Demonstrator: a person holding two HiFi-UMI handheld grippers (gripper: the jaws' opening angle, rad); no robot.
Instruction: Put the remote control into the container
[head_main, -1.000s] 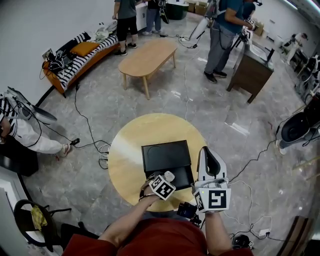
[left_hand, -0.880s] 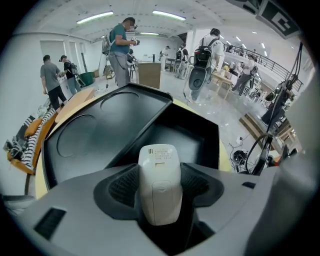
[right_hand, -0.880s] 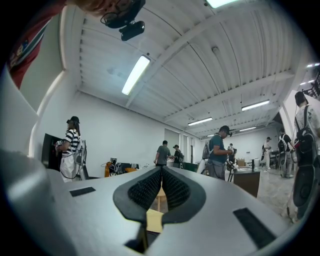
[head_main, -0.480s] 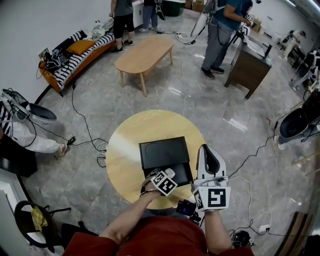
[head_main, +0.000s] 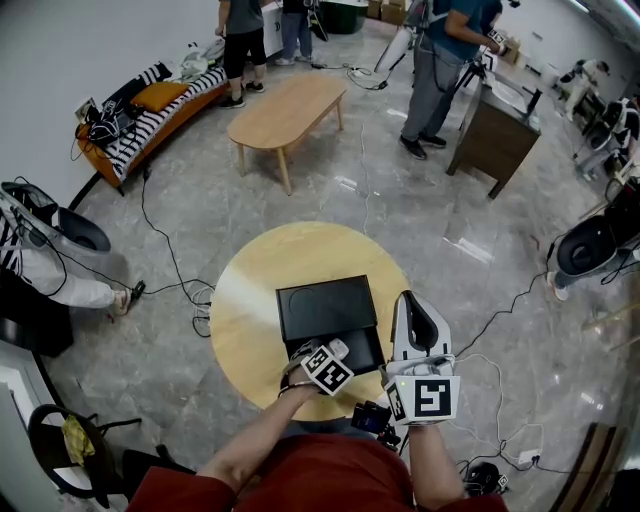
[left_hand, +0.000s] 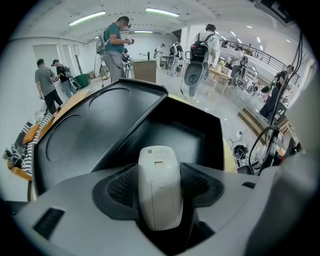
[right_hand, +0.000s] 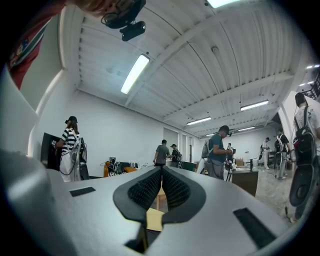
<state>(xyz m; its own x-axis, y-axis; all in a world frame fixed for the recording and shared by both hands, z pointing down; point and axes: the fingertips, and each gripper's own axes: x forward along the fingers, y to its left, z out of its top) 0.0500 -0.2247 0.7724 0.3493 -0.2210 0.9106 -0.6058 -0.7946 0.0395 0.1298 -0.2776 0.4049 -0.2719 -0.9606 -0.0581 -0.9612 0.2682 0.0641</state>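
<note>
A white remote control is clamped between the pads of my left gripper, its tip pointing at the black container. The container's body lies open just ahead, its lid folded back to the left. In the head view the left gripper hovers at the near edge of the black container, the remote control showing as a white tip. My right gripper stands to the right of the box, jaws pressed together with nothing in them; its own view shows the right gripper aimed at the room.
The container rests on a round wooden table. Beyond it are an oval wooden table, a striped sofa, a dark cabinet and several people. Cables trail over the grey floor.
The left gripper with the remote stays at the container's near edge, barely shifted. The head view has drifted slightly; the right gripper holds its place.
</note>
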